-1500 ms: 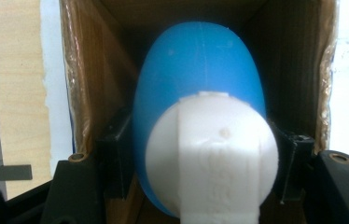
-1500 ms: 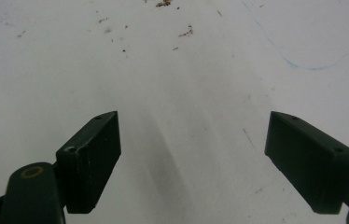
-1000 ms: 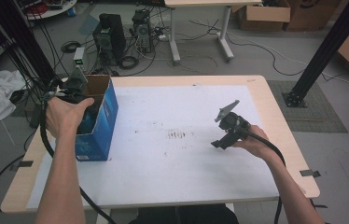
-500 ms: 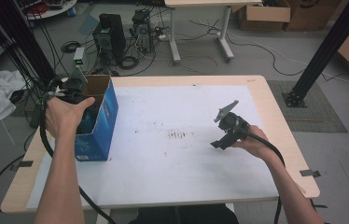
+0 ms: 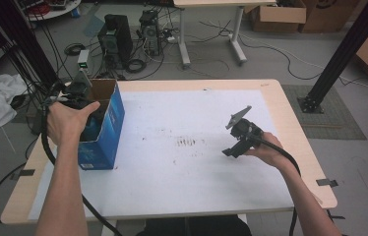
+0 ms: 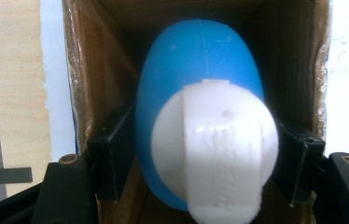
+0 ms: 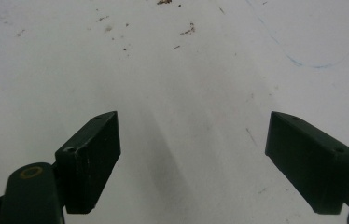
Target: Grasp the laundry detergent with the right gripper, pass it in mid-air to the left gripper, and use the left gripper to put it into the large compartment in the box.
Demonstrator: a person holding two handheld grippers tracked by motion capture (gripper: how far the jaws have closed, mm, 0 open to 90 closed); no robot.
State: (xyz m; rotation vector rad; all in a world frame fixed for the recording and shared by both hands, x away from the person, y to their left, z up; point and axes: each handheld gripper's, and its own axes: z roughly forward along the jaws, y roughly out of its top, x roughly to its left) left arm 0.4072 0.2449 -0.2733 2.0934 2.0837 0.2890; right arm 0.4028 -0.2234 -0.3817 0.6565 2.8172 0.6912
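**Bottle in box, left jaws easing apart**

Left gripper [image 5: 81, 96] poised over the open top of the box [image 5: 104, 132], at the table's [image 5: 270, 98] left edge, toward the far left corner. Gripped from above by the left hand [image 5: 69, 123], cable trailing back along the forearm and off the near edge.

Seen along that gripper's own jaws: blue bottle [image 6: 196, 60] with a white cap [image 6: 214, 154] standing down inside the brown cardboard walls of the box, cap end nearest the camera. One black jaw on each side of the bottle, level with the cap's widest part. Jaws just been opening, bottle between them; right pad just beside the cap, left pad just beside the blue body. Hard to tell whether either pad touches, but no visible squeeze.

Right gripper [image 5: 238, 140] held low over the white sheet [image 5: 172, 191], right of the table's middle and well apart from the box. Right hand [image 5: 265, 150] wrapped round its rear, grey plate on top tilted upward. In its own view, jaws spread wide with nothing between them, bare white surface with small brown specks [image 7: 186, 30] and a faint blue pen line [image 7: 303, 63] below.
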